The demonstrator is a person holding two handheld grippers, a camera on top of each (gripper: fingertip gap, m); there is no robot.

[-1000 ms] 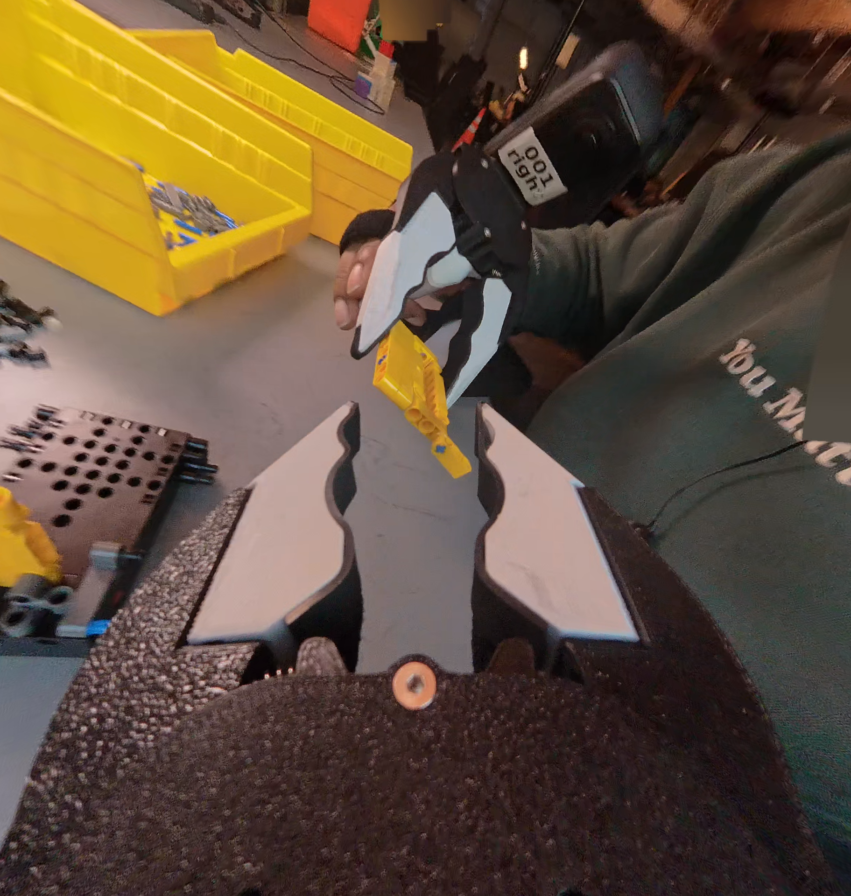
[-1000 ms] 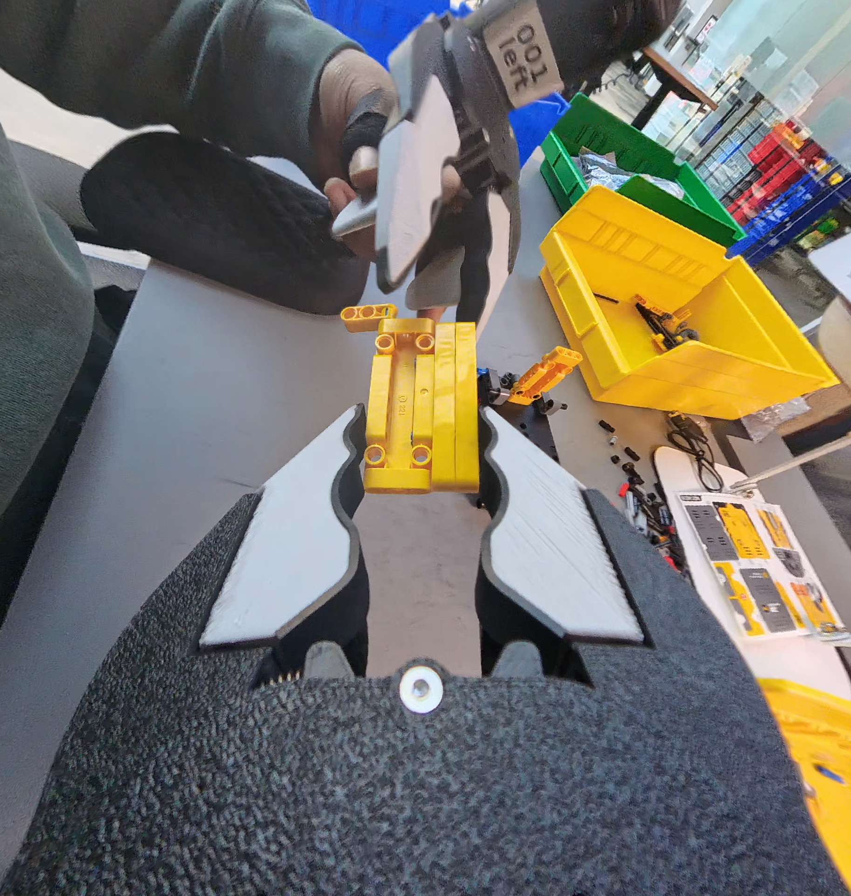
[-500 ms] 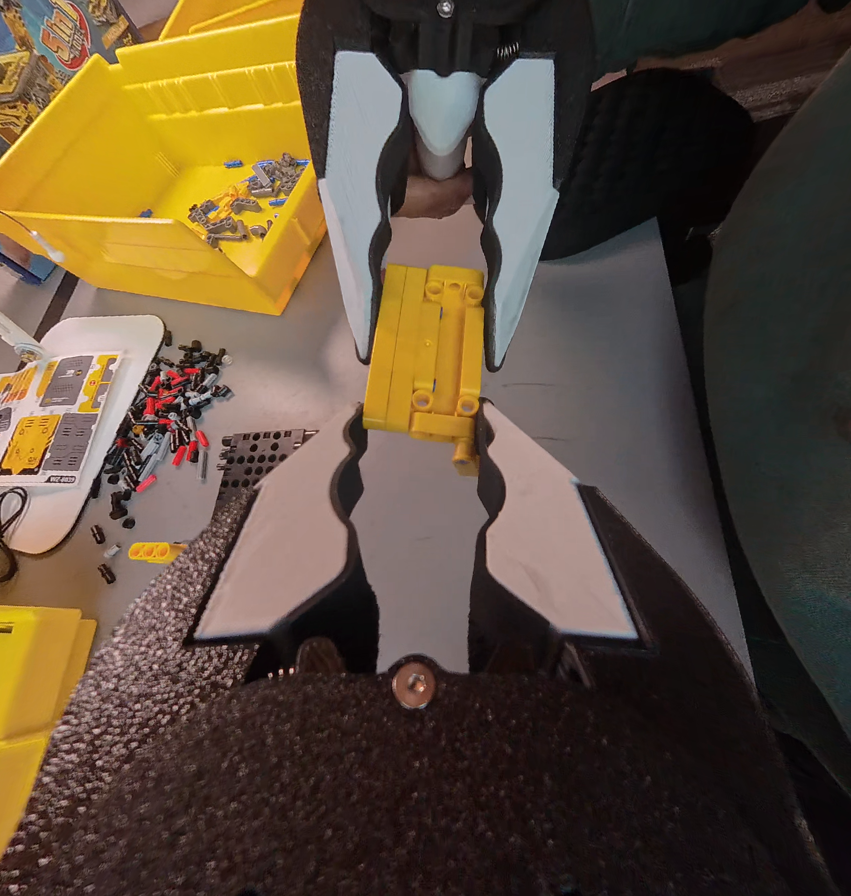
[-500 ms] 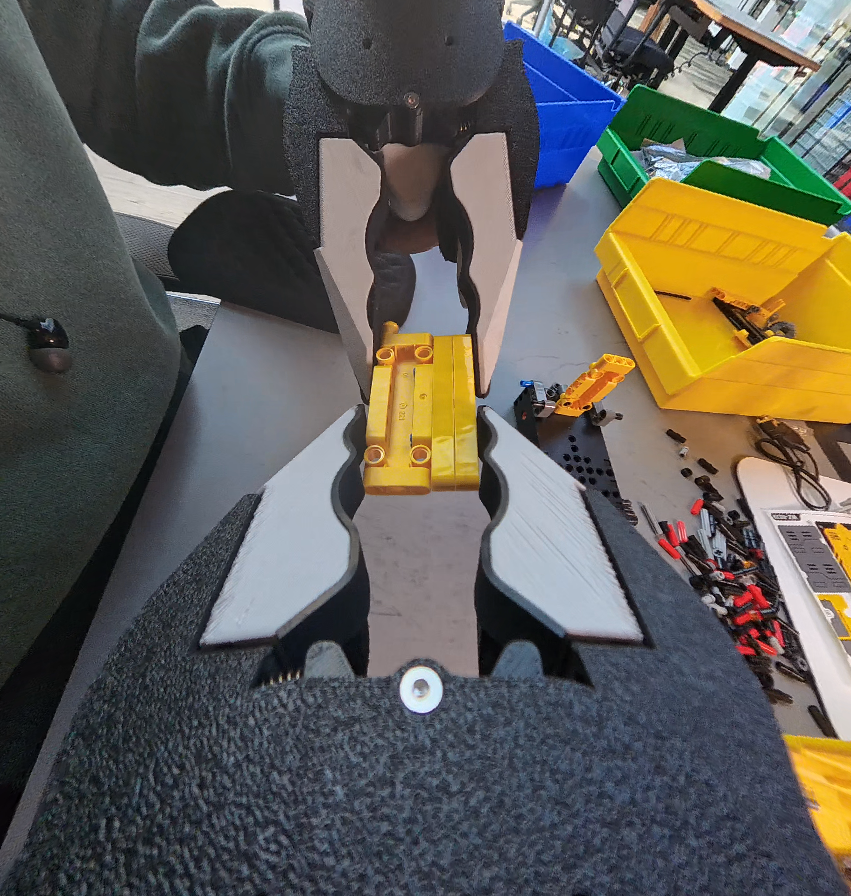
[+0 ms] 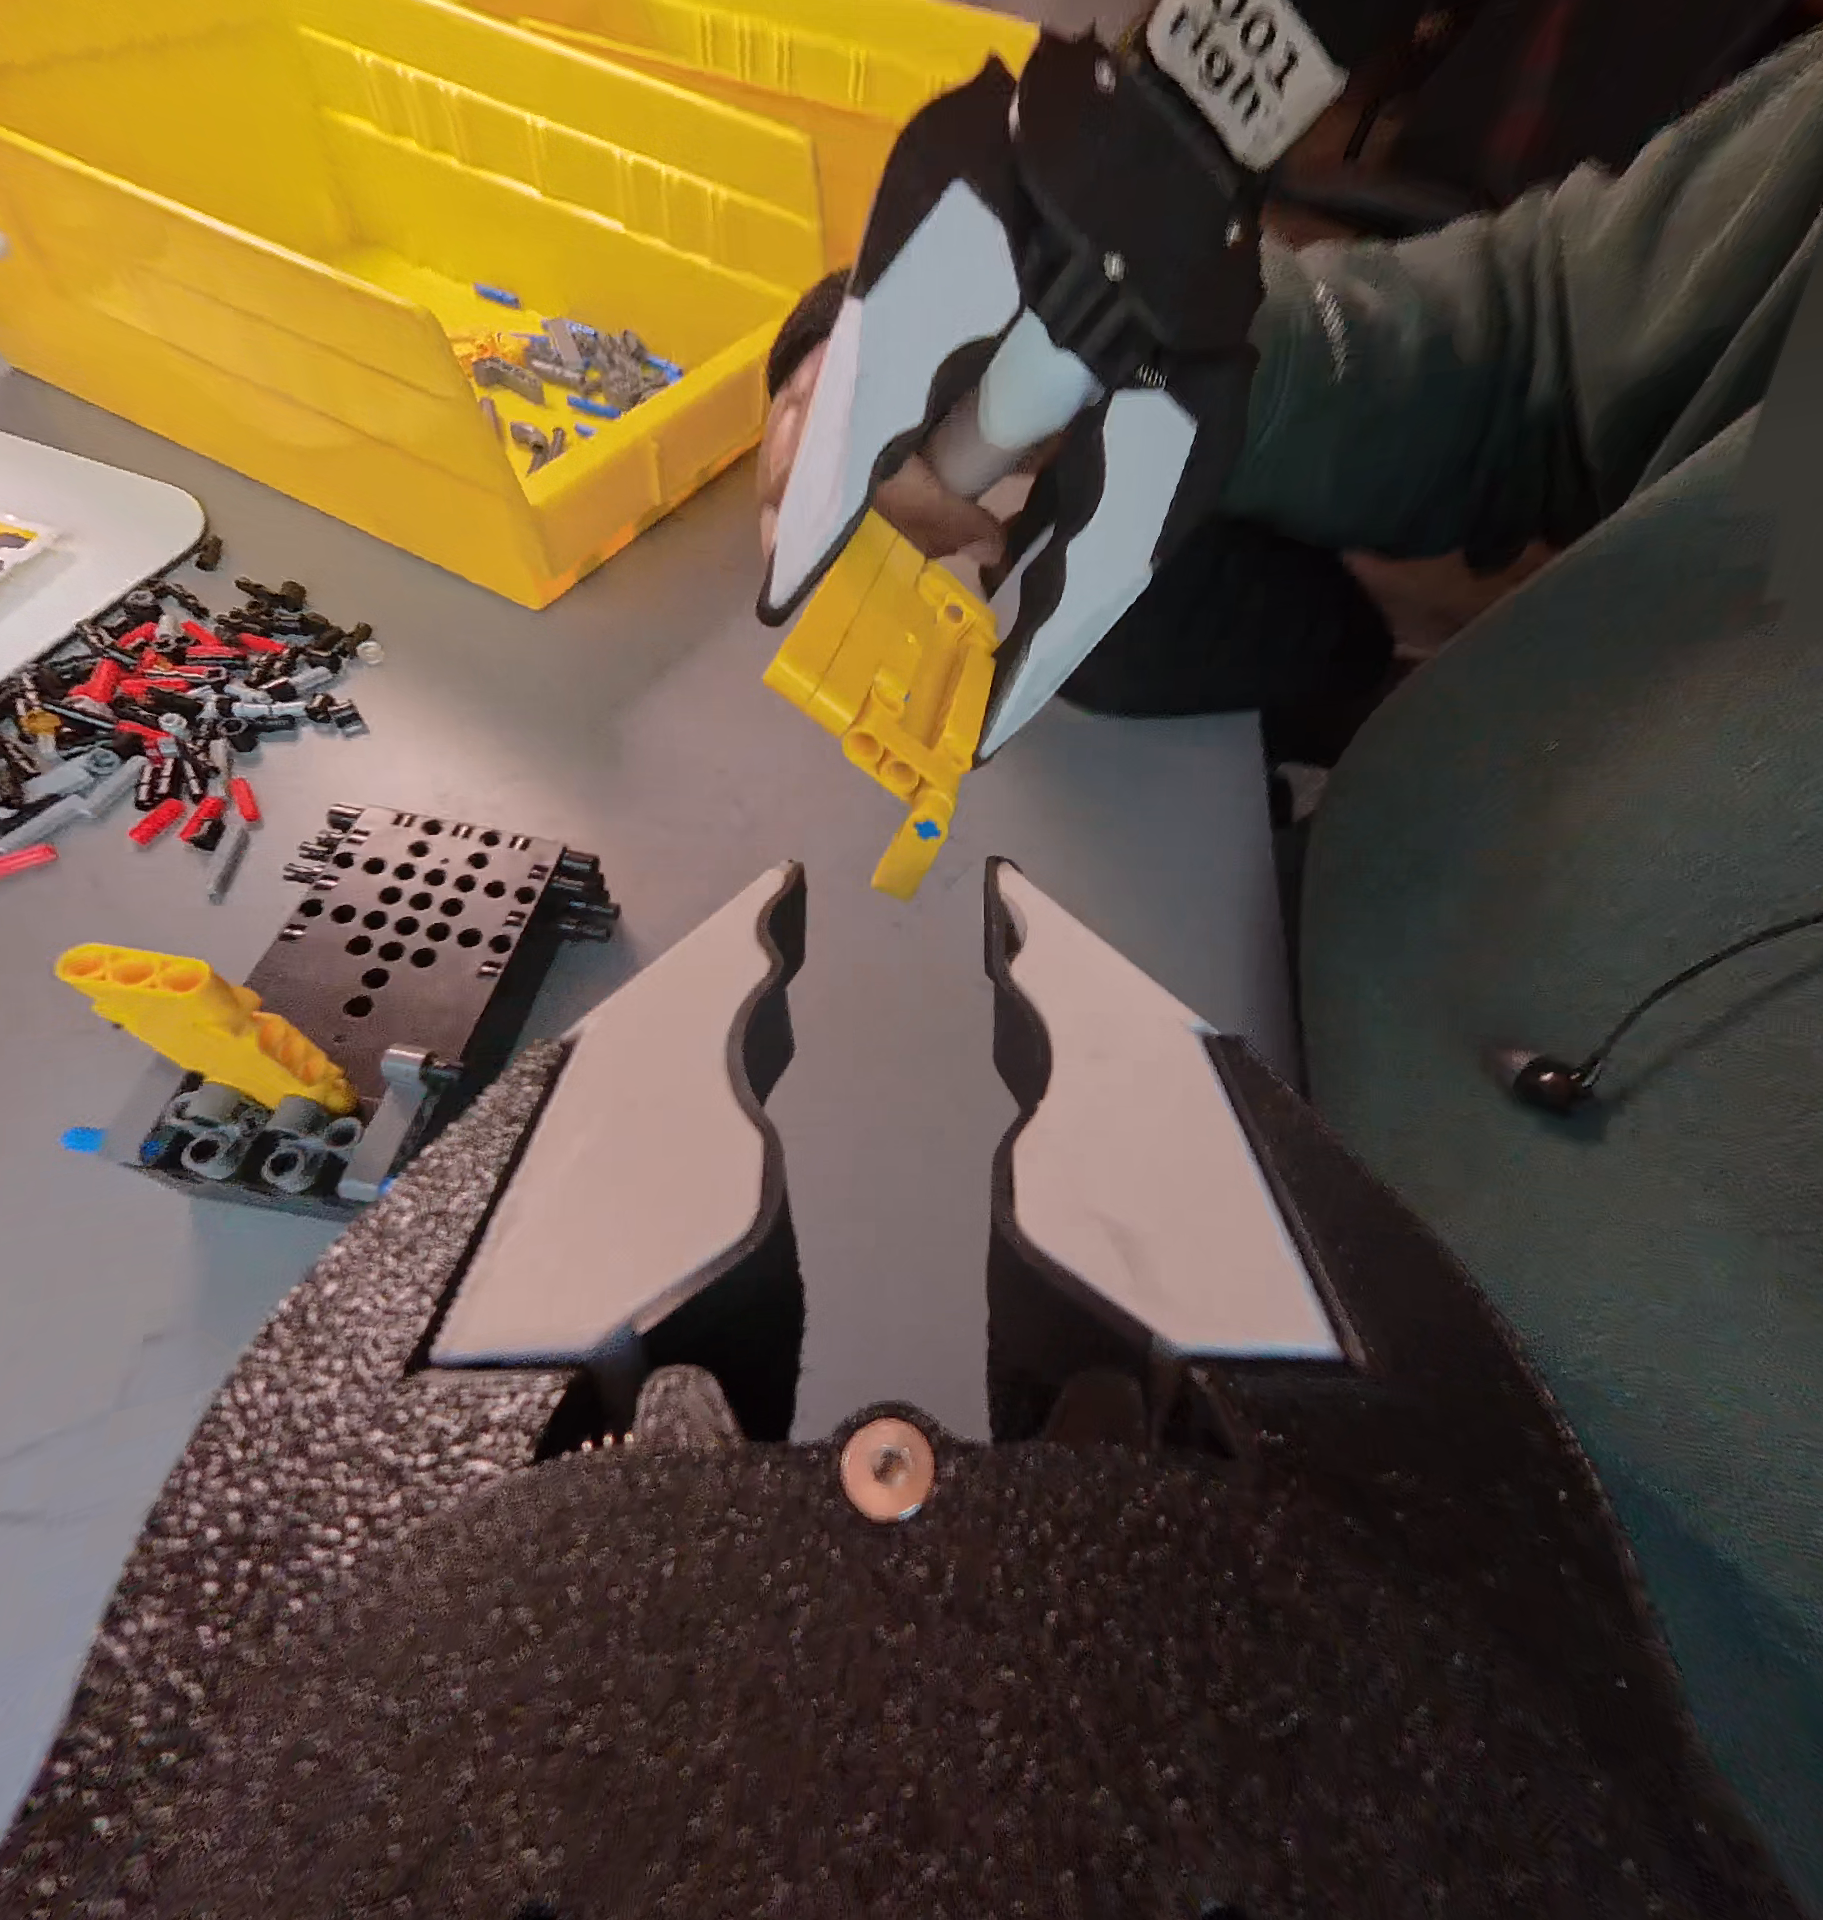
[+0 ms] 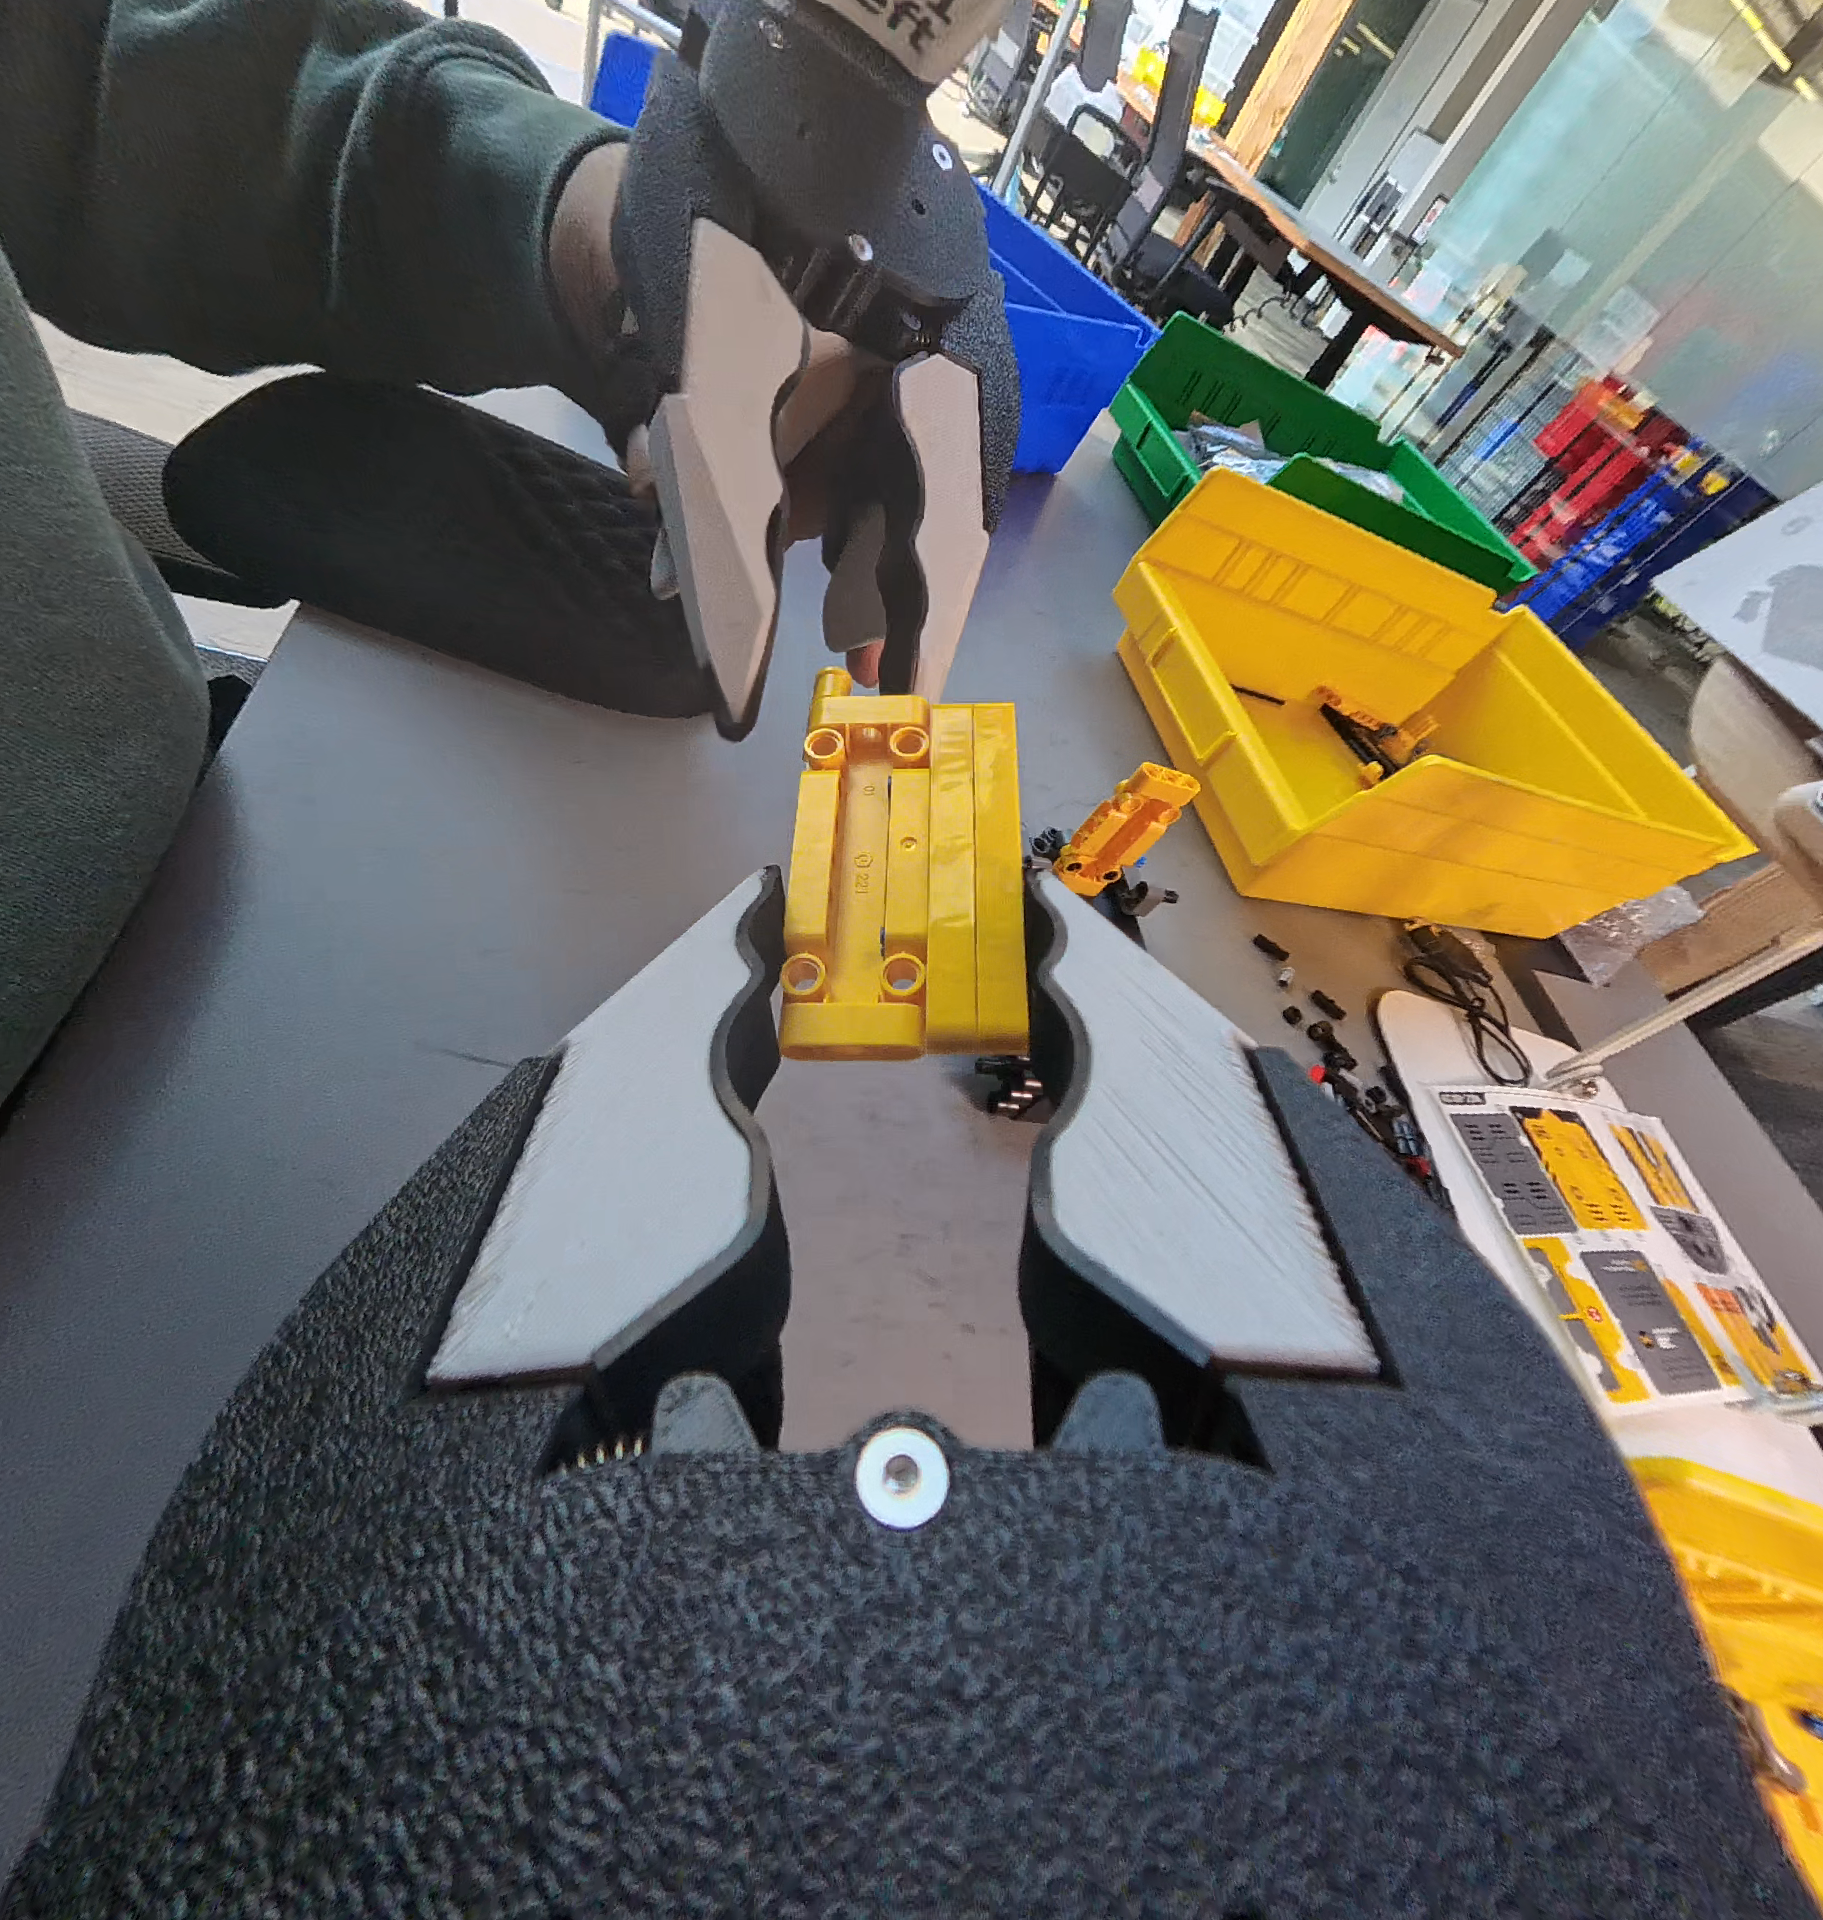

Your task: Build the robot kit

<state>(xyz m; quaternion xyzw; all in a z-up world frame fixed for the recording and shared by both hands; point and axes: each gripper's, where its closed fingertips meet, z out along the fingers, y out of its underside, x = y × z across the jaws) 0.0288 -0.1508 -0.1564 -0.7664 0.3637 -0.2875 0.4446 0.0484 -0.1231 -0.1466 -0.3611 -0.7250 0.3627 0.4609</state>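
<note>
Backed off, the left gripper [image 5: 894,883] gapes empty, seemingly just clear; right gripper [image 6: 902,899] clamps yellow panel [image 6: 902,883].

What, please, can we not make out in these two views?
- Black perforated plate: in the right wrist view, nearly all hidden behind the yellow panel and right tool.
- Loose parts in the yellow bin, left wrist view: too small to tell apart.
- Green bin contents, right wrist view: far, partly walled off.
- Left tool, right wrist view: body cut by top edge.
</note>
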